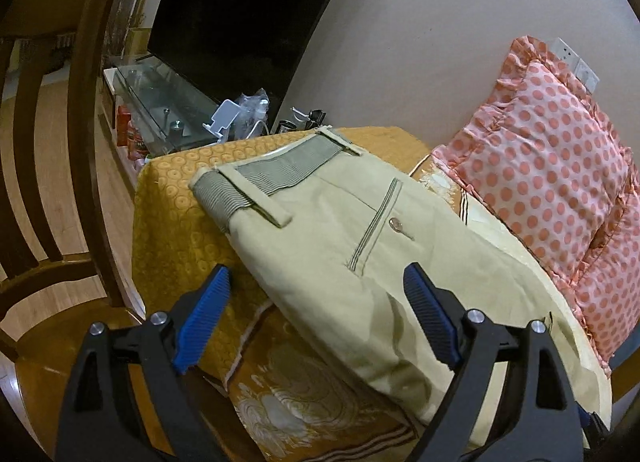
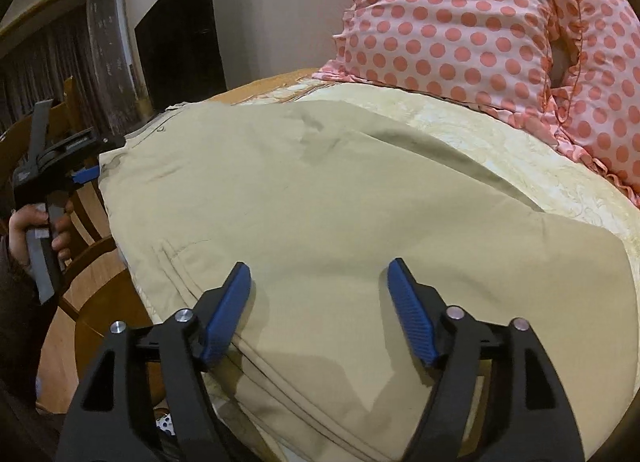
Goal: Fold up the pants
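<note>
Beige pants (image 1: pixel 344 246) lie flat on the bed, waistband with grey striped lining (image 1: pixel 276 173) at the far end, back pocket with a button facing up. My left gripper (image 1: pixel 320 282) is open and empty, hovering over the near edge of the pants' seat. In the right wrist view the pants (image 2: pixel 320 201) spread wide across the bed. My right gripper (image 2: pixel 320 274) is open and empty just above the cloth near its front edge. The left gripper (image 2: pixel 86 171) shows there at the far left, held by a hand, its blue tip at the pants' edge.
Orange patterned bedspread (image 1: pixel 176 213) covers the bed. Pink polka-dot pillows (image 1: pixel 560 181) (image 2: pixel 460 13) lie at the right against the wall. A wooden chair (image 1: pixel 52 141) stands left of the bed. A glass stand with clutter (image 1: pixel 168 105) and a dark TV (image 1: pixel 240 1) lie beyond.
</note>
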Available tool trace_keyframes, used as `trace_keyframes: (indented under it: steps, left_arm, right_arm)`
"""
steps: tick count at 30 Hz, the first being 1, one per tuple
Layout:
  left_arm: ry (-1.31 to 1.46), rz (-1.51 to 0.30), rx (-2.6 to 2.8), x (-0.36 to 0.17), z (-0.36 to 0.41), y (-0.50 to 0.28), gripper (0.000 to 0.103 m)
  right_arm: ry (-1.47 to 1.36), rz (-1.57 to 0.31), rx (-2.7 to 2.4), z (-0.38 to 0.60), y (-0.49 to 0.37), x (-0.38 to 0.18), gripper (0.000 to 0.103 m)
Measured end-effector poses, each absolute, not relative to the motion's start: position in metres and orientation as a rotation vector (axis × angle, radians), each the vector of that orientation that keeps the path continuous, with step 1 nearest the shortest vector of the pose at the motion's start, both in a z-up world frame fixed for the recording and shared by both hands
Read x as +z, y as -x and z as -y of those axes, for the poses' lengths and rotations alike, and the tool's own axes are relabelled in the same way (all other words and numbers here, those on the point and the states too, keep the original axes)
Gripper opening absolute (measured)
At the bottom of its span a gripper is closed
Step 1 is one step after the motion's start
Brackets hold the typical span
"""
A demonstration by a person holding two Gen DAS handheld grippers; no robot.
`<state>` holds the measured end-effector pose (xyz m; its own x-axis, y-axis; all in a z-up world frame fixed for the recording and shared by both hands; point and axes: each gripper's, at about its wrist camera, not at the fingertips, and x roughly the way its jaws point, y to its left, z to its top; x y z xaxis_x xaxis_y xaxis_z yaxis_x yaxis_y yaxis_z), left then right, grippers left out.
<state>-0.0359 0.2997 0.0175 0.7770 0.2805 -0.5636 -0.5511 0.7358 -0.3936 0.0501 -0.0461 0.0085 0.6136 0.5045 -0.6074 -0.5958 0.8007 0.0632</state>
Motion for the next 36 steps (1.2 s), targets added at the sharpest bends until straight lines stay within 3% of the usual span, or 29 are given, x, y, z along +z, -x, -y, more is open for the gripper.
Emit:
trace_keyframes:
  steps: [11, 15, 20, 21, 22, 23, 24, 25, 31, 36]
  left_arm:
    - [0.534, -0.542, 0.475, 0.028, -0.275, 0.026, 0.085]
    - [0.478, -0.582, 0.484, 0.026, -0.267, 0.011, 0.088]
    - [0.657, -0.496, 0.467, 0.026, -0.281, 0.024, 0.088]
    - [0.724, -0.467, 0.45, 0.026, -0.287, 0.028, 0.081]
    - [0.767, -0.453, 0.432, 0.024, -0.292, 0.029, 0.06]
    - [0.827, -0.453, 0.407, 0.021, -0.299, 0.027, 0.05]
    - [0.855, -0.457, 0.413, 0.019, -0.304, 0.026, 0.026]
    - [0.862, -0.46, 0.421, 0.019, -0.307, 0.026, 0.014]
    - [0.572, -0.446, 0.401, 0.074, -0.269, 0.006, 0.009]
    - [0.185, -0.386, 0.117, 0.146, -0.14, -0.033, 0.008]
  right_arm:
    - [0.124, -0.645, 0.684, 0.053, -0.052, 0.016, 0.083]
    - [0.117, -0.645, 0.69, 0.055, -0.05, 0.016, 0.084]
    - [0.076, -0.637, 0.703, 0.064, -0.045, 0.016, 0.084]
    - [0.059, -0.639, 0.71, 0.067, -0.044, 0.017, 0.084]
    - [0.029, -0.642, 0.72, 0.072, -0.044, 0.018, 0.084]
    - [0.006, -0.644, 0.727, 0.077, -0.043, 0.018, 0.084]
    - [-0.02, -0.643, 0.73, 0.083, -0.043, 0.019, 0.084]
    - [-0.042, -0.641, 0.726, 0.09, -0.043, 0.02, 0.084]
    - [-0.138, -0.574, 0.679, 0.139, -0.035, 0.03, 0.084]
    - [-0.23, -0.489, 0.557, 0.197, -0.026, 0.042, 0.084]
